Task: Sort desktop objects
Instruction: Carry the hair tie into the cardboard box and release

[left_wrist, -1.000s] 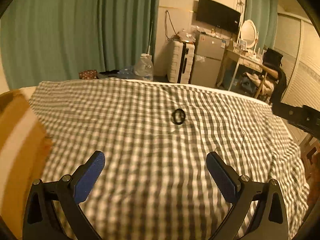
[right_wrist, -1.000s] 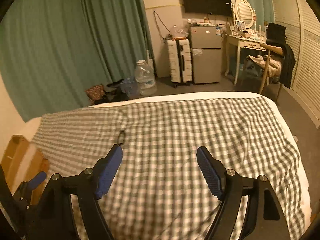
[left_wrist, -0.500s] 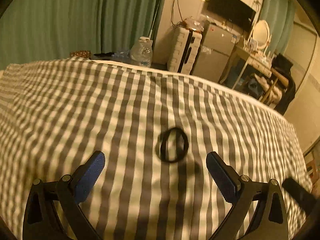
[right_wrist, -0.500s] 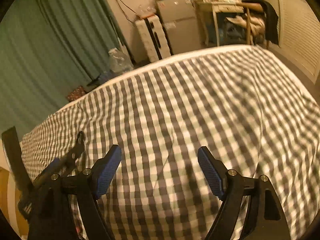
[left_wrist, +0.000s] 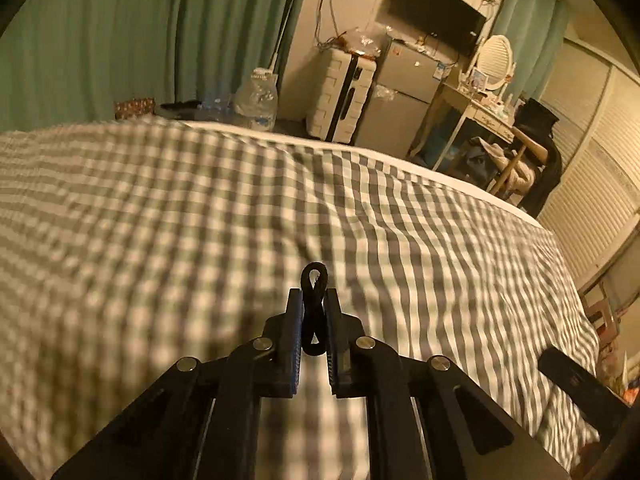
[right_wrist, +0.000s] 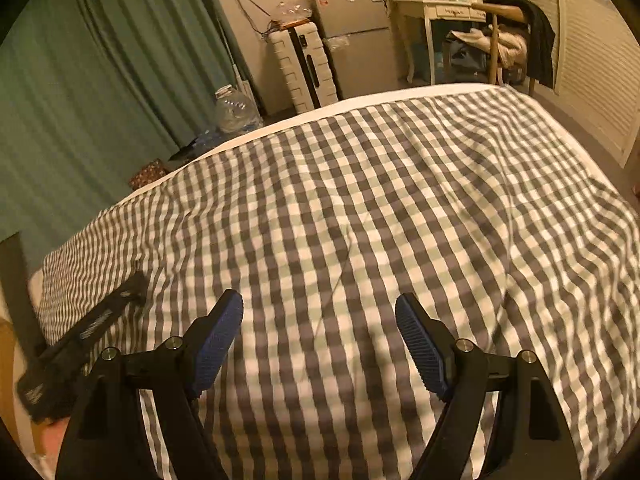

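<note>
Item: black hair tie (left_wrist: 313,307), a thin elastic loop. Location: pinched between the two blue pads of the left gripper (left_wrist: 313,334), whose fingers are pressed together on it. The loop is squeezed flat into a narrow figure-eight; its rounded far end projects just past the fingertips, and its near end shows below the pads, between the finger arms. Whether it is lifted off the checked bedspread (left_wrist: 160,220) or is touching it cannot be told from this view; the cloth beneath is blurred

Item: right gripper (right_wrist: 319,346). State: fingers spread wide, nothing held between the blue pads (right_wrist: 218,344). It is held above a bare stretch of the bedspread, well apart from the hair tie. At its lower left a dark flat shape is seen, judged to be part of the left gripper's body

Step in hand, as judged: the pick-up of the hair tie is complete or nearly so; the carry to its sorting place is not yet done. No desk is seen; the work surface is a bed

Next move, as judged: a lift clear of the cloth is called for, then a carry to whatever container is meant for it. None is shown in either view, so the destination cannot be named. The squeeze should be kept firm, since a thin elastic could slip or spring out of the pads
</note>
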{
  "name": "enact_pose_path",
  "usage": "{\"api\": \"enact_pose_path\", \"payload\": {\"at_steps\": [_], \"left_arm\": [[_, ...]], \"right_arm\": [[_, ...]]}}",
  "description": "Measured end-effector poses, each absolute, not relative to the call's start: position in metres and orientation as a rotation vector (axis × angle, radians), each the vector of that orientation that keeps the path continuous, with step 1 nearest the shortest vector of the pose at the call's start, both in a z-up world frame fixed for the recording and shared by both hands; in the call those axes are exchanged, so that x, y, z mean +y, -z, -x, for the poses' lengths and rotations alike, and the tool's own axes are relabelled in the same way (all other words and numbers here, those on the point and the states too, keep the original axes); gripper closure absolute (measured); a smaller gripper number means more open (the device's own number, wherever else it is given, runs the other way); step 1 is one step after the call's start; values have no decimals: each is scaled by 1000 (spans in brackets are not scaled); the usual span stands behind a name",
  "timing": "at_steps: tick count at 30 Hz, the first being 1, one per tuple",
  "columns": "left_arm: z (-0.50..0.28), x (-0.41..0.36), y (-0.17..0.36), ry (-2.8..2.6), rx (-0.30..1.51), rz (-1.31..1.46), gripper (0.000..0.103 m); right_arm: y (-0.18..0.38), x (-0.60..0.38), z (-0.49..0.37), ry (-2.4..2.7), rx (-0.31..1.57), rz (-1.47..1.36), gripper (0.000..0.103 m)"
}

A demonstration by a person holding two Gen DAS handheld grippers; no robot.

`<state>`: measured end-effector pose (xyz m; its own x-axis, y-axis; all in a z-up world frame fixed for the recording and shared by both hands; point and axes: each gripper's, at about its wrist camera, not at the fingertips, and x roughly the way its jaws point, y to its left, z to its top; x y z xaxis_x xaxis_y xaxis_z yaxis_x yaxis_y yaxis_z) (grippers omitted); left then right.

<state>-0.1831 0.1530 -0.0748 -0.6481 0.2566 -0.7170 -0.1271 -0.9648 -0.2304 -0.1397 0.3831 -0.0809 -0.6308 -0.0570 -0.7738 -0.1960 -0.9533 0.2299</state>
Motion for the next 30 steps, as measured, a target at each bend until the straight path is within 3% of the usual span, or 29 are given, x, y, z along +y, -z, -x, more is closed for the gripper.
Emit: {"api": "enact_pose_path", "payload": {"at_steps": [6,9,14,18,22,24,25,27,28,30], "left_arm": [[119,83,-9,-2706,-313,1044,93],[81,41,-66,-2748,-267,924,93],[44,-22,-116,-2810,-198,867,93],[16,-75,-117,-2913,-200,925,93],[-3,-131,-75,-2983,-305,1065,92],[0,-138,-56,-2985,-215,1159,92],[-7,-144,-51,-3009,-172,1137,85],[-2,-135,-39,-3024,-157,1134,37],[1,-132,-35,-3032,-170,1161,3],[-7,-130,-35,-3057,-211,1076,0]], "right_arm": [[62,342,107,-2798,241,1310,25],[44,314,89,-2850,142,1284,25],[0,270,51,-3000,37,1156,25],[-29,236,13,-3107,-3,1059,20],[-30,202,-16,-3119,-131,1055,18],[-25,188,-22,-3119,-194,1061,18],[-22,181,-23,-3123,-208,1079,18],[-14,171,-23,-3124,-214,1126,17],[-10,165,-22,-3115,-216,1146,16],[-4,162,-17,-3094,-238,1158,14]]}}
